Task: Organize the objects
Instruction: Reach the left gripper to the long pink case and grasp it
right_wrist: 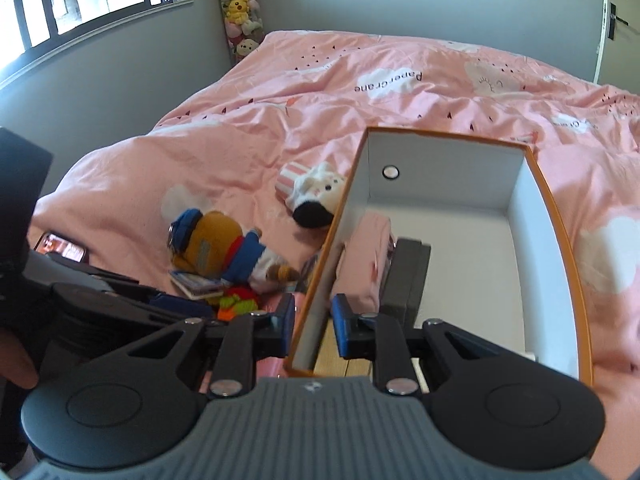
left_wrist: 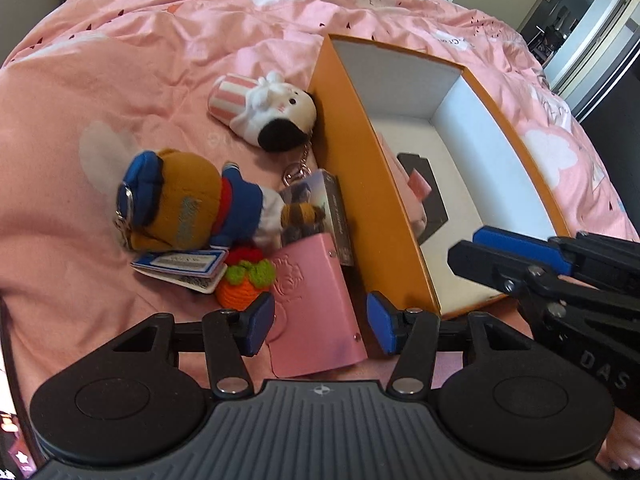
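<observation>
An open orange box with white inside lies on the pink bed; it also shows in the right wrist view. It holds a pink item and a dark flat item. Left of the box lie a pink card case, a photo card pack, a bear plush in blue, a crochet carrot and a white plush keychain. My left gripper is open, its fingers either side of the pink case. My right gripper is open and straddles the box's left wall.
The pink duvet covers the bed, with a small booklet under the bear. A phone lies at the bed's left edge. A window and plush toys stand at the far wall. A doorway is at the right.
</observation>
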